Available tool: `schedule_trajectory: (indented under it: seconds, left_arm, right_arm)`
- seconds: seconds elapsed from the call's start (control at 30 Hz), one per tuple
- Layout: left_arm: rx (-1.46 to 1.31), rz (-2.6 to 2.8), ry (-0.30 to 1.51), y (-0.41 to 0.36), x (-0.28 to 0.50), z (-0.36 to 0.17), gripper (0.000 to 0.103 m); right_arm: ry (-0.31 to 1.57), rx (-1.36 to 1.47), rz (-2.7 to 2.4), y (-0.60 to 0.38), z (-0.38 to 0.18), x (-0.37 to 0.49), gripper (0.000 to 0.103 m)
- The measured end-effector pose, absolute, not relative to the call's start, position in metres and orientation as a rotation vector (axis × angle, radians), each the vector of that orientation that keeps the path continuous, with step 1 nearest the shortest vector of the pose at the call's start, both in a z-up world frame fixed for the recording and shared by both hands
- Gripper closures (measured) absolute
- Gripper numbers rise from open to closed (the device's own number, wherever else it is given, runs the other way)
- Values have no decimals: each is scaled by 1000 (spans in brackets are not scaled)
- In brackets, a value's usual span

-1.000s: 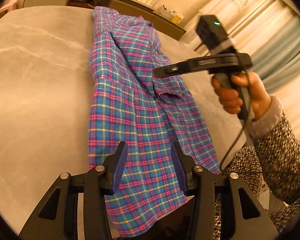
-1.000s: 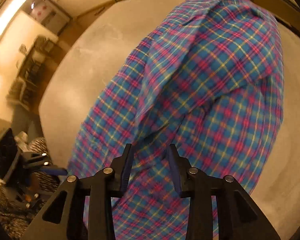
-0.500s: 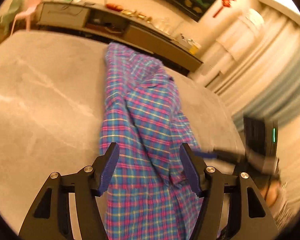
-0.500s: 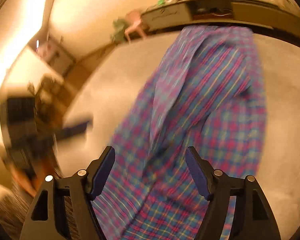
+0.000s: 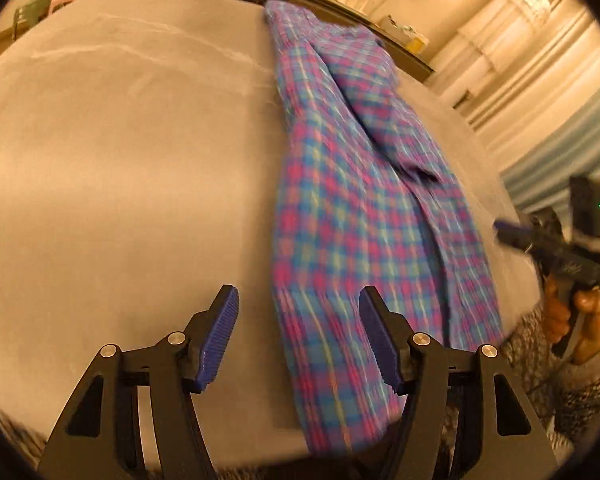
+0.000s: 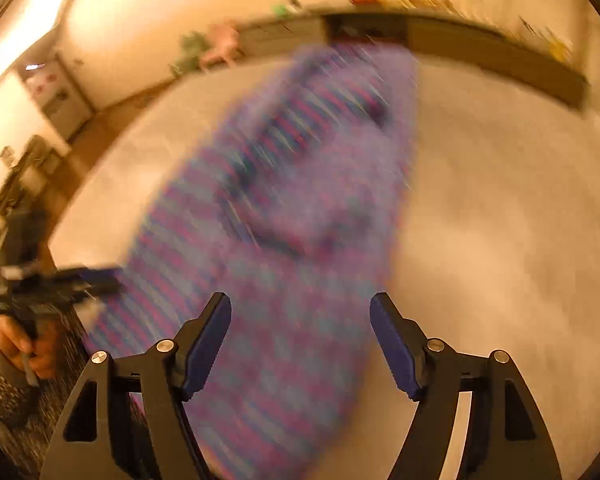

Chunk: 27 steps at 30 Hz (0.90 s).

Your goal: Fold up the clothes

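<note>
The plaid shirt lay lengthwise on the grey bed, already narrowed into a long strip with one side panel turned over the body — a layout that suits a later fold across its length. Its near hem hung just over the bed's front edge.

The left gripper was released: its jaws stood apart with nothing pinched, hovering over the strip's left edge near the hem. The right gripper was likewise released, jaws spread wide and empty above the cloth; that view was heavily blurred, so fine detail of the fabric there could not be read. In the left view the right gripper appeared beside the bed's right edge, clear of the shirt.

Judgement: both tools stood near the hem end — probably positioned to take the hem corners for the next fold.
</note>
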<state>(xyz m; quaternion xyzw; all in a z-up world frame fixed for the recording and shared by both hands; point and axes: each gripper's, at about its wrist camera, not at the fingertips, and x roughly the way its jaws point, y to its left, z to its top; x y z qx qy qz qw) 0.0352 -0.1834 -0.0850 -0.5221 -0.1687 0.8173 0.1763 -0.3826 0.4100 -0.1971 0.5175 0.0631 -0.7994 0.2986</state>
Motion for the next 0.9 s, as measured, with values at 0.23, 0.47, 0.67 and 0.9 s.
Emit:
schedule_trajectory:
  seconds: [0.23, 0.47, 0.67, 0.9]
  left_arm:
    - [-1493, 2213, -475, -166, 46, -88, 94]
    - [-1402, 1987, -834, -182, 15, -50, 98]
    - [-1292, 2082, -1027, -186, -152, -4, 95]
    - [-1328, 2380, -913, -202, -219, -36, 64]
  right_arm:
    - [95, 1447, -2035, 432, -239, -335, 73]
    - [80, 1358, -1996, 444, -172, -340, 95]
    - [-295, 1259, -2000, 460, -105, -483, 95]
    - [-565, 1344, -2125, 445, -150, -608, 43]
